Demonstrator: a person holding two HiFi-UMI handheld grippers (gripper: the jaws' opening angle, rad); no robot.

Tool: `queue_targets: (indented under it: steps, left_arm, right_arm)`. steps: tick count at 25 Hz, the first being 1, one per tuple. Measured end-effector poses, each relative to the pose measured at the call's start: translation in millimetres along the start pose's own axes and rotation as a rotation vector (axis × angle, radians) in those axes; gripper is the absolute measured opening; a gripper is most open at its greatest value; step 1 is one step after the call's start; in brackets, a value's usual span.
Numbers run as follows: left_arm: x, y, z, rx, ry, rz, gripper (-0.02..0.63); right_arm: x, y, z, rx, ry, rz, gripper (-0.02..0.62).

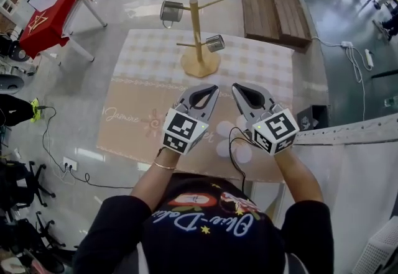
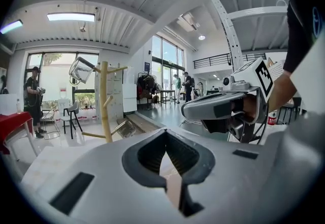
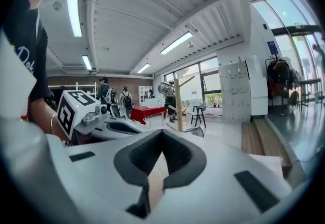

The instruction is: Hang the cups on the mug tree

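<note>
In the upper middle of the head view, one cup [image 1: 171, 12] hangs from a high left peg of the mug tree [image 1: 194, 30], and a second cup [image 1: 215, 43] hangs lower right. Lower down, over the table [image 1: 134, 86], the left gripper [image 1: 209, 89] and right gripper [image 1: 239, 89] sit side by side, fingers closed together, holding nothing.

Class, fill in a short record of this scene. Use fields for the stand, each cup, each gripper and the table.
mug tree: wooden, upright on the table, far side
upper cup: hangs at the tree's upper left
lower cup: hangs at the tree's lower right
left gripper: jaws together, nothing between them, near side of the table
right gripper: jaws together, nothing between them, beside the left one
table: covered with a patterned cloth
</note>
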State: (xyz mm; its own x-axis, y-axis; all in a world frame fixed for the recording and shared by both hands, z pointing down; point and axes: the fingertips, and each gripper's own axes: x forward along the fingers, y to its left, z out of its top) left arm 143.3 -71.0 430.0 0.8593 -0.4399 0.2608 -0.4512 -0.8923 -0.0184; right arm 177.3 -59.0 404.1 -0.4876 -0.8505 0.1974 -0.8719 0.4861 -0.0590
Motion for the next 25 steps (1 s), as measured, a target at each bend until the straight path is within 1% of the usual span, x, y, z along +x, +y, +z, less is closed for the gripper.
queue_targets:
  steps: [2,5,10,15,21,25]
  left_arm:
    - [-1.7,-5.5,2.1,0.022,-0.002,-0.001,0.008]
    - [-5.8,-11.0,5.0,0.052,-0.004,-0.006,0.008]
    - [-19.0,-14.5,12.6,0.048,-0.026,-0.03,0.008]
    - [-32.5,-10.8,10.2,0.055,-0.019,-0.058,0.008]
    - [-46.0,4.2,12.0,0.05,-0.037,-0.066,0.008]
    - [-53.4,10.3,13.1,0.066,-0.041,-0.069,0.008]
  right_arm:
    - [-5.5,-0.2,-0.3,0.035,-0.01,0.011,0.006]
    - [-9.8,3.1,3.3,0.043,-0.022,0.017,0.006]
    - [-11.3,19.3,14.0,0.045,-0.04,0.044,0.006]
    - [-7.7,34.3,17.5,0.046,-0.04,0.037,0.006]
    - [1.5,45.0,21.9,0.066,-0.036,0.018,0.006]
    - [6.8,51.3,25.4,0.085,-0.03,0.018,0.006]
